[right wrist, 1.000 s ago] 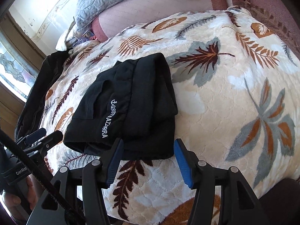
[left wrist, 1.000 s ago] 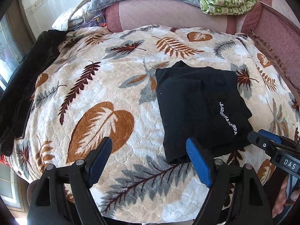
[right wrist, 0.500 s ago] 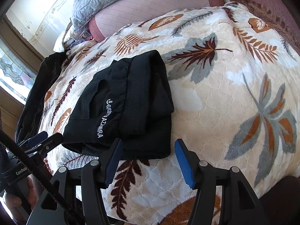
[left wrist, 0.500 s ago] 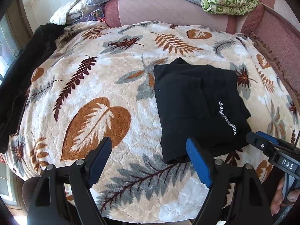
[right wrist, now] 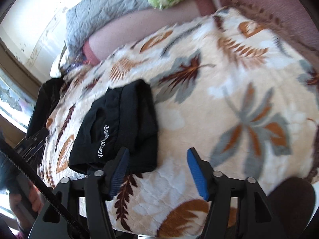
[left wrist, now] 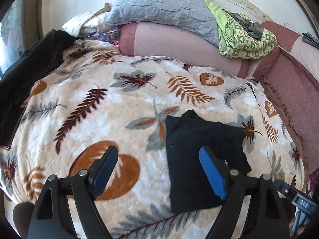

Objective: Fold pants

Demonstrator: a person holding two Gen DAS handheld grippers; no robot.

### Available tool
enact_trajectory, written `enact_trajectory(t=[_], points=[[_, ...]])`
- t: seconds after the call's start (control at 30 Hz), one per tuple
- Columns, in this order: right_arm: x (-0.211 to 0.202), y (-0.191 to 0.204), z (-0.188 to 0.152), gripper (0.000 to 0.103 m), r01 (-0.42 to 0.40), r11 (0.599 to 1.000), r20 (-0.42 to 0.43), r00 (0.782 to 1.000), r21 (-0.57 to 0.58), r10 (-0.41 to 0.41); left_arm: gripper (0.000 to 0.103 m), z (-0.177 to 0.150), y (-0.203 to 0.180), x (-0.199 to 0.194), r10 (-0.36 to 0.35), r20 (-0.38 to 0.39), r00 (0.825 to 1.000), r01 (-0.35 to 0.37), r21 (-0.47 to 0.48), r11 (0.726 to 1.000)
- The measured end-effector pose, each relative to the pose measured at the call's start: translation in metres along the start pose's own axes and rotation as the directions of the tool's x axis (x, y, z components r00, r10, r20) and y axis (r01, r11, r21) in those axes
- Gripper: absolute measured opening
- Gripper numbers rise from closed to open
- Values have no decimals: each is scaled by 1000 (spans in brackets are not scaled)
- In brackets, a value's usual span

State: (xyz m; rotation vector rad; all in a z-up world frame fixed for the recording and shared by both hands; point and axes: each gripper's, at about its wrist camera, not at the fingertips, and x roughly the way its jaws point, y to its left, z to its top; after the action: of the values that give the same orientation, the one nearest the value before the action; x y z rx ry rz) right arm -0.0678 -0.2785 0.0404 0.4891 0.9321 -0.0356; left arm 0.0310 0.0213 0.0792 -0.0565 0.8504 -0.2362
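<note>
The black pants (left wrist: 191, 151) lie folded into a compact rectangle on the leaf-patterned blanket (left wrist: 83, 103), with white lettering on top. In the right wrist view the pants (right wrist: 123, 123) sit left of centre. My left gripper (left wrist: 159, 171) is open and empty, above the blanket just in front of the pants' near left corner. My right gripper (right wrist: 155, 171) is open and empty, above the blanket at the pants' near edge. The right gripper also shows at the lower right of the left wrist view (left wrist: 295, 195).
A dark garment (left wrist: 22, 75) hangs over the bed's left side. A grey quilt (left wrist: 165, 12) and a green patterned bundle (left wrist: 245, 39) rest on the pink sofa back (left wrist: 179, 41) behind the blanket. A pink sofa arm (left wrist: 295, 91) borders the right.
Both grippers have drawn back and tilted upward from the folded pants; the pants now sit lower in both views. The pants have not moved on the blanket.
</note>
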Motion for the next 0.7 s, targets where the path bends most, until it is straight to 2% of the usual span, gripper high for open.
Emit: enact_trajectory(t=[0.07, 0.2, 0.3, 0.33, 0.37, 0.4, 0.43, 0.47, 0.57, 0.63, 0.7], points=[[-10, -8, -4, 71, 25, 1000, 21, 999, 14, -25, 83, 4, -6, 3, -10, 1, 1000, 10, 9, 1000], [-10, -23, -6, 71, 26, 997, 4, 1000, 69, -26, 83, 6, -17, -3, -41, 37, 998, 40, 29, 999], [-9, -22, -6, 71, 23, 998, 4, 1000, 66, -23, 83, 6, -25, -20, -24, 137, 990, 16, 60, 998], [-8, -20, -7, 71, 25, 998, 5, 1000, 58, -25, 88, 6, -26, -25, -20, 166, 986, 9, 65, 998], [-8, -18, -7, 71, 25, 998, 5, 1000, 51, -26, 92, 6, -28, -33, -4, 216, 976, -11, 68, 998], [-7, -16, -7, 71, 24, 999, 4, 1000, 44, -24, 101, 7, -28, -39, 8, 255, 967, -26, 66, 997], [-7, -15, -9, 71, 23, 999, 4, 1000, 41, -23, 103, 7, -28, -44, 14, 285, 959, -33, 63, 997], [-7, -14, -10, 71, 22, 999, 2, 1000, 36, -22, 103, 9, -29, -51, 24, 331, 943, -46, 59, 997], [-4, -13, -11, 71, 22, 999, -6, 1000, 31, -22, 103, 15, -34, -57, 65, 373, 926, -97, 67, 993], [-2, -13, -11, 71, 23, 999, -11, 1000, 30, -23, 103, 20, -37, -53, 92, 350, 932, -127, 78, 989], [-1, -12, -11, 71, 22, 999, -16, 1000, 26, -22, 103, 24, -38, -43, 92, 282, 955, -122, 91, 988]])
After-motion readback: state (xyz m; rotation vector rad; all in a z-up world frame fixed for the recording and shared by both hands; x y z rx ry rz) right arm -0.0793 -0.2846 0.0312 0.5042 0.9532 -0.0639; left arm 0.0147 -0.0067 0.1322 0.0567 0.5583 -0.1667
